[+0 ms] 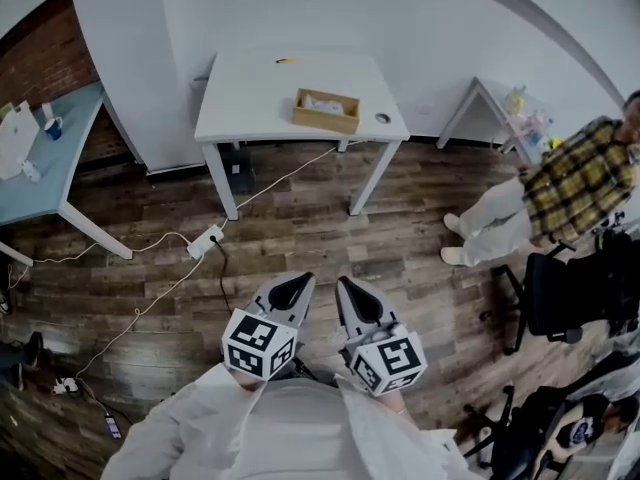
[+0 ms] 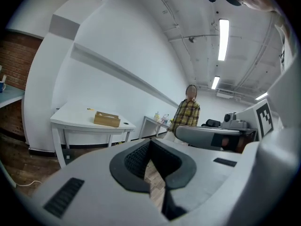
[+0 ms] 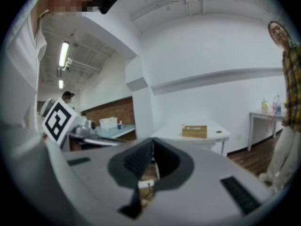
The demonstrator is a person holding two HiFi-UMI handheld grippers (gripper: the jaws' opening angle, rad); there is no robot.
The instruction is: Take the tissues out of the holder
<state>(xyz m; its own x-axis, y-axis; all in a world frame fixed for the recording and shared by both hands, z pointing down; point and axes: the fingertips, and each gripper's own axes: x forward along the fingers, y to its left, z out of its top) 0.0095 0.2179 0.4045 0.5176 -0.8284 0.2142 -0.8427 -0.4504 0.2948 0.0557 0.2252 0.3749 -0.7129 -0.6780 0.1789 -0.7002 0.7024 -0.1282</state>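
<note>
Dark wood-plank floor [image 1: 300, 228], smooth white rectangular table [image 1: 250, 98] against a plain white wall, on it a shallow wooden box holder [image 1: 326, 118] with crumpled white tissues [image 1: 322, 102] inside, well apart from both tools, left gripper [image 1: 290, 290] and right gripper [image 1: 352, 293] clenched on nothing, ribbed dark pads [image 2: 134, 161] meeting at the tips.

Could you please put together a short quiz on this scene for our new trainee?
1. True or false: the tissue holder stands on the white table.
2. How do the left gripper and the right gripper stand? A: both shut and empty. B: both wide open. C: each shut on a tissue.
3. In the head view, on which side does the person in the checked shirt stand?
Key: 1 true; 2 A; 3 the right side.
</note>
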